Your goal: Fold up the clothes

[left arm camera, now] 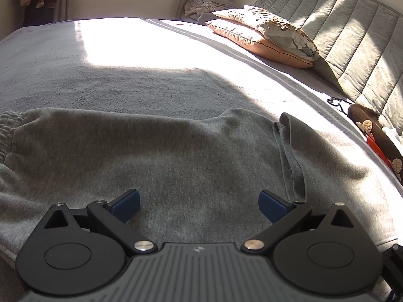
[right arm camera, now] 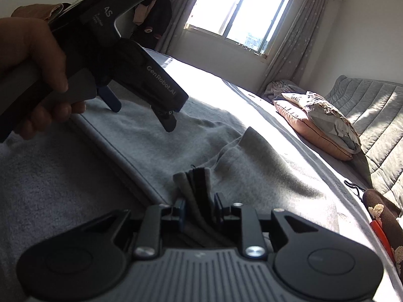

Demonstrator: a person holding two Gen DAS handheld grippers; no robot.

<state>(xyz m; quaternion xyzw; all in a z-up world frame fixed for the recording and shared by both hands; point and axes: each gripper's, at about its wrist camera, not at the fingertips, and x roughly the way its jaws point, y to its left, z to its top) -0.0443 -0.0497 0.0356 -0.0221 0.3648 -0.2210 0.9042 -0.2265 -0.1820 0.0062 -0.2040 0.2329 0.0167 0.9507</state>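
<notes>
Grey sweatpants [left arm camera: 156, 151] lie spread on the bed, with a ribbed cuff [left arm camera: 7, 130] at the left edge and a raised fold [left arm camera: 289, 136] to the right. My left gripper [left arm camera: 199, 205] hovers just over the cloth, open, with nothing between its blue pads [left arm camera: 127, 202]. In the right wrist view the same sweatpants [right arm camera: 191, 136] run away from me. My right gripper [right arm camera: 199, 207] is shut on a bunched fold of the grey cloth [right arm camera: 195, 176]. A hand [right arm camera: 32, 58] holds the left gripper [right arm camera: 142, 117] above the garment at upper left.
The bed cover [left arm camera: 126, 85] is grey, with a bright sun patch further back. Two stacked pillows [left arm camera: 267, 35] and a padded headboard [left arm camera: 352, 40] stand at the right. A brown patterned item [left arm camera: 377, 136] lies at the bed's right edge. A window [right arm camera: 239, 15] is behind.
</notes>
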